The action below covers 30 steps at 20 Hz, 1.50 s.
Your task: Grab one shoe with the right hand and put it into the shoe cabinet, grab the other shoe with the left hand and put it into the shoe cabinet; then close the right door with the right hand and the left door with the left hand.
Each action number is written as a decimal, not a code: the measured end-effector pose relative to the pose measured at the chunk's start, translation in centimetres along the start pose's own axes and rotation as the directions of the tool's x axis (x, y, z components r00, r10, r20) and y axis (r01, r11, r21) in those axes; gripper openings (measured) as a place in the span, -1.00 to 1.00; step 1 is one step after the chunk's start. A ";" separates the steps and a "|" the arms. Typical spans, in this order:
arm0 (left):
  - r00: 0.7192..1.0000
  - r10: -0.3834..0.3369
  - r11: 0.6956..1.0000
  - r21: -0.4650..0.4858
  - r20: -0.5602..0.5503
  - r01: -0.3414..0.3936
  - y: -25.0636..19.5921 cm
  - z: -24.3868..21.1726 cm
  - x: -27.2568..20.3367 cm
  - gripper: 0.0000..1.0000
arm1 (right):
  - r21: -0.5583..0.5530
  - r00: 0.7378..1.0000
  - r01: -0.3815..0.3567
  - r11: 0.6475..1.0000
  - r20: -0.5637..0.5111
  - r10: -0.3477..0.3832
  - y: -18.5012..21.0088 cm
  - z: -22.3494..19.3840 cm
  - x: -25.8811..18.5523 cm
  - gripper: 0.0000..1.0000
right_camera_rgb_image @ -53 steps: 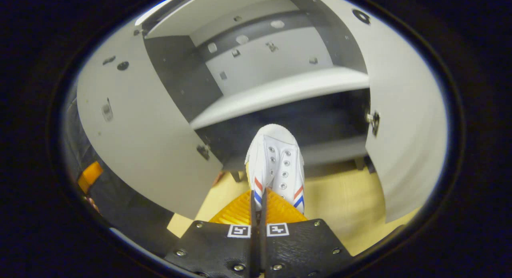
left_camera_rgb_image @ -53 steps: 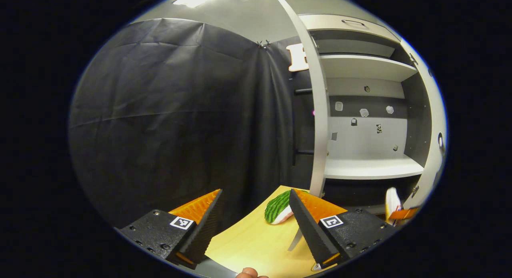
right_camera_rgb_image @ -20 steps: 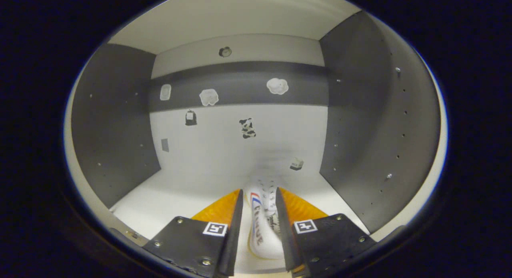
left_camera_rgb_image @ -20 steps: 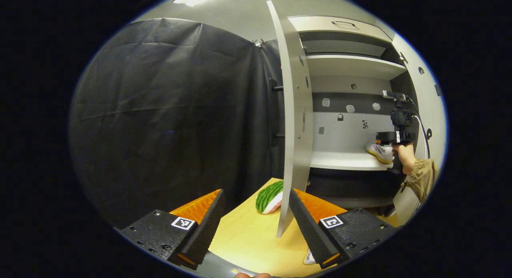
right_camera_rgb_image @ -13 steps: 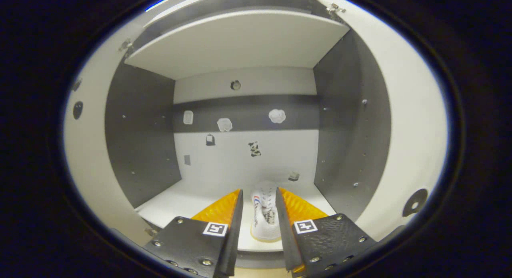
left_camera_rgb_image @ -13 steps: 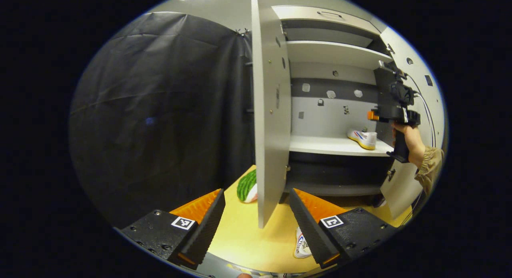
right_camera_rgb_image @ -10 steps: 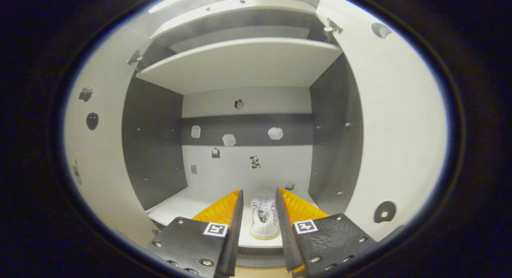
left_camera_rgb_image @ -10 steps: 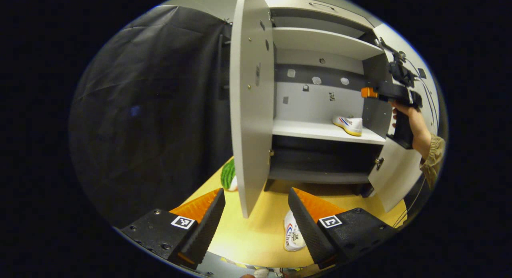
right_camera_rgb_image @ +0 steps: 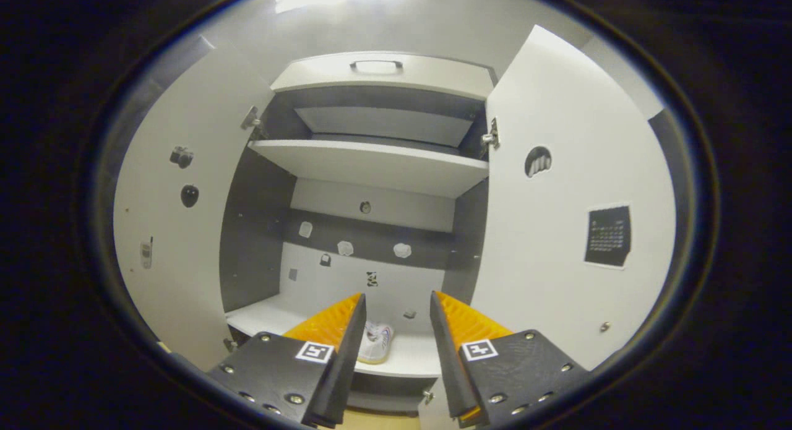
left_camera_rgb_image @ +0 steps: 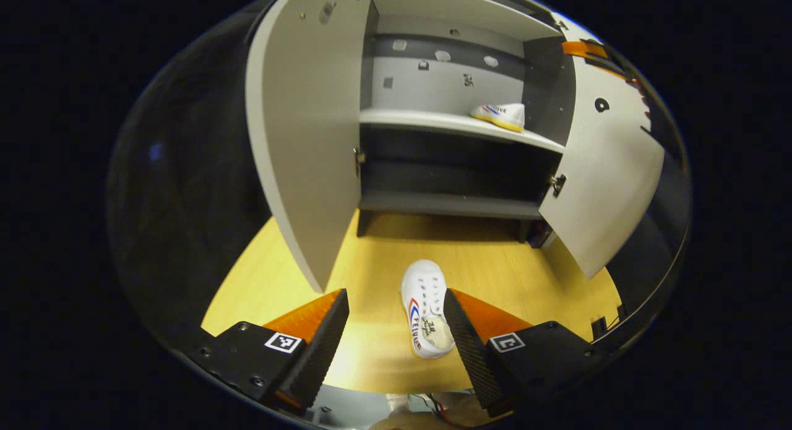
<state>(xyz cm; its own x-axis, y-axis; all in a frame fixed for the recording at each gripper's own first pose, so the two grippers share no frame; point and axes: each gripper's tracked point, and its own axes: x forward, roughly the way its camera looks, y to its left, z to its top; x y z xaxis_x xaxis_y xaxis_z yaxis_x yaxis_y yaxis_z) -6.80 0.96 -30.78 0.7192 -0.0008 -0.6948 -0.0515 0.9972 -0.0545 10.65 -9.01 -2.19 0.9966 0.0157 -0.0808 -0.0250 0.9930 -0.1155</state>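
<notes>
With my left gripper (left_camera_rgb_image: 396, 318) jaws wide above the light, soft shoe (left_camera_rgb_image: 428, 309) at lower centre, I judge its stiffer heel rim the best hold.

Shelved shoe (left_camera_rgb_image: 500, 114); floor shoe (left_camera_rgb_image: 427, 307); doors open.

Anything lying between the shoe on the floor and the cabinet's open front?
No. In the left gripper view, only bare wooden floor separates the shoe from the shoe cabinet.
</notes>
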 end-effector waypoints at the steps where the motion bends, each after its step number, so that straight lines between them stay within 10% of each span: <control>1: 0.999 -0.018 1.000 -0.007 -0.032 0.018 -0.2 -1.0 0.9 0.89 | -0.008 1.000 0.013 1.000 0.002 -0.013 -0.6 0.2 -0.9 0.22; 16: 0.898 -0.152 0.988 -0.056 -0.412 0.141 -0.8 -10.5 14.7 0.70 | -0.159 0.947 0.323 0.933 0.050 -0.319 -10.6 2.4 -12.9 0.21; 21: 0.874 -0.199 0.980 -0.071 -0.443 0.187 -2.1 -11.9 15.8 0.41 | -0.193 0.901 0.431 0.882 0.039 -0.432 -13.1 2.0 -16.4 0.18; 23: 0.874 -0.183 0.982 -0.052 -0.449 0.180 -2.1 -12.1 16.0 -0.10 | -0.191 0.879 0.473 0.860 0.032 -0.476 -14.3 1.7 -17.5 0.21; 30: 0.904 -0.177 0.982 -0.130 -0.389 0.136 -1.5 -10.7 15.6 -0.82 | -0.199 0.820 0.571 0.796 0.094 -0.564 -17.5 3.9 -19.3 0.21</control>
<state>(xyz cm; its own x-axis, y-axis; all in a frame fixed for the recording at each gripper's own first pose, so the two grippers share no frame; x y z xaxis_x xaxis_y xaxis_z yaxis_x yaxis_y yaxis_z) -2.89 -1.36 -49.21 0.3899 -0.2061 -0.8975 -0.0429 0.9695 -0.2413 -7.86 -26.28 5.27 0.8388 -0.5365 0.0925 0.5336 0.7764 -0.3355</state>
